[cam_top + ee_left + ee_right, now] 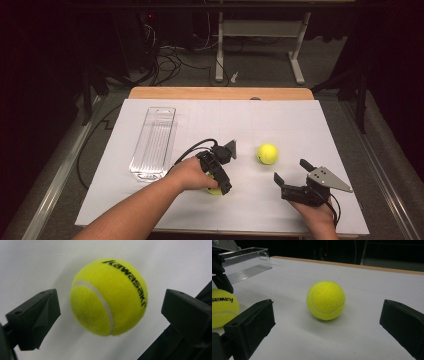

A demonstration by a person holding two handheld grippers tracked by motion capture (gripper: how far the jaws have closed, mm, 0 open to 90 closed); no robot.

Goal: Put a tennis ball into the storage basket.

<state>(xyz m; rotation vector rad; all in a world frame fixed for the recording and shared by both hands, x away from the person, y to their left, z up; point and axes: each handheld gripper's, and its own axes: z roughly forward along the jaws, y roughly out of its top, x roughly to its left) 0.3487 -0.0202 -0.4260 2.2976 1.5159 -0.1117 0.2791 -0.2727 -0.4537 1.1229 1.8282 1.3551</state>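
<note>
A yellow tennis ball (108,297) with black lettering lies on the white sheet between the jaws of my left gripper (110,302). There is a gap on each side of it, so the gripper is open around it. From above, that gripper (216,187) points down over the ball (215,191), which is mostly hidden by the hand. A second tennis ball (267,153) lies to the right, mid-table. My right gripper (290,170) stands open just short of it. In the right gripper view this ball (326,300) sits ahead of the wide-apart jaws, and the lettered ball (222,307) shows at the left edge.
A clear plastic tray (152,144) lies lengthwise at the left of the white sheet (300,125); its rim (244,251) is at the upper left in the right gripper view. The wooden table edge (220,93) runs along the back. Cables and a desk frame lie on the floor beyond.
</note>
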